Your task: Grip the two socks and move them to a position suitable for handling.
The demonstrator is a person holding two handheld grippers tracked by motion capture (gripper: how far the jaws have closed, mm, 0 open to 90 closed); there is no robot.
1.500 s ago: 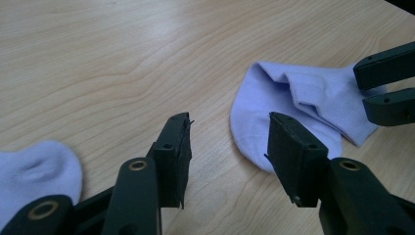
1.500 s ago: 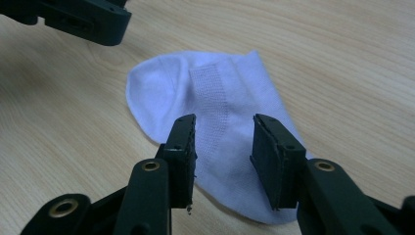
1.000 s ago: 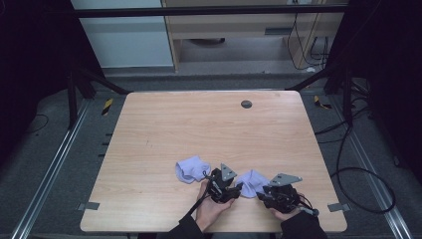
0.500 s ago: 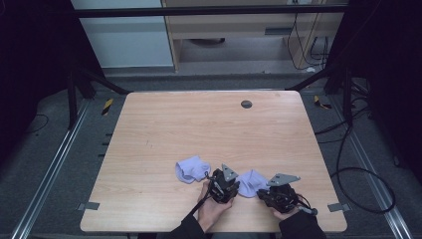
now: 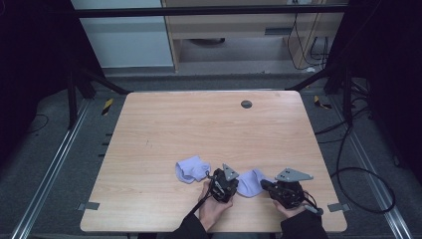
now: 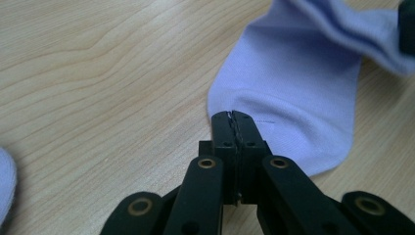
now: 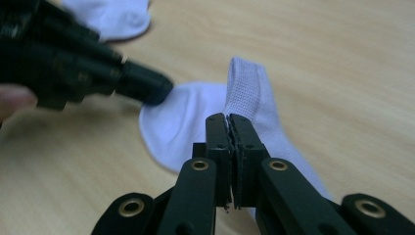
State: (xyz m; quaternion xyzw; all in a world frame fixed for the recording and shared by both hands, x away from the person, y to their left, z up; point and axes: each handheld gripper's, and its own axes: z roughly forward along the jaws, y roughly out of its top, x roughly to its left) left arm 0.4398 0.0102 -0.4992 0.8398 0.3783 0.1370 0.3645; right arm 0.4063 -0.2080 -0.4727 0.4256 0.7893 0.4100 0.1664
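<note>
Two lavender socks lie near the front edge of the wooden table (image 5: 199,129). One sock (image 5: 191,168) lies free to the left; its edge shows in the left gripper view (image 6: 5,181) and it sits far off in the right gripper view (image 7: 112,14). The other sock (image 5: 249,183) stretches between the grippers. My left gripper (image 5: 234,185) is shut with its tips pinching this sock's rounded toe edge (image 6: 293,98). My right gripper (image 5: 263,184) is shut on the ribbed cuff end (image 7: 244,83). The left gripper (image 7: 147,88) also shows in the right gripper view, touching the sock.
A dark round grommet (image 5: 246,104) sits in the far part of the table. Grey tape tabs (image 5: 89,205) mark the front corners. Cables (image 5: 348,164) trail on the floor to the right, and rails run along the left side.
Both grippers stay at the ends of the middle sock; the hands have shifted only slightly.
</note>
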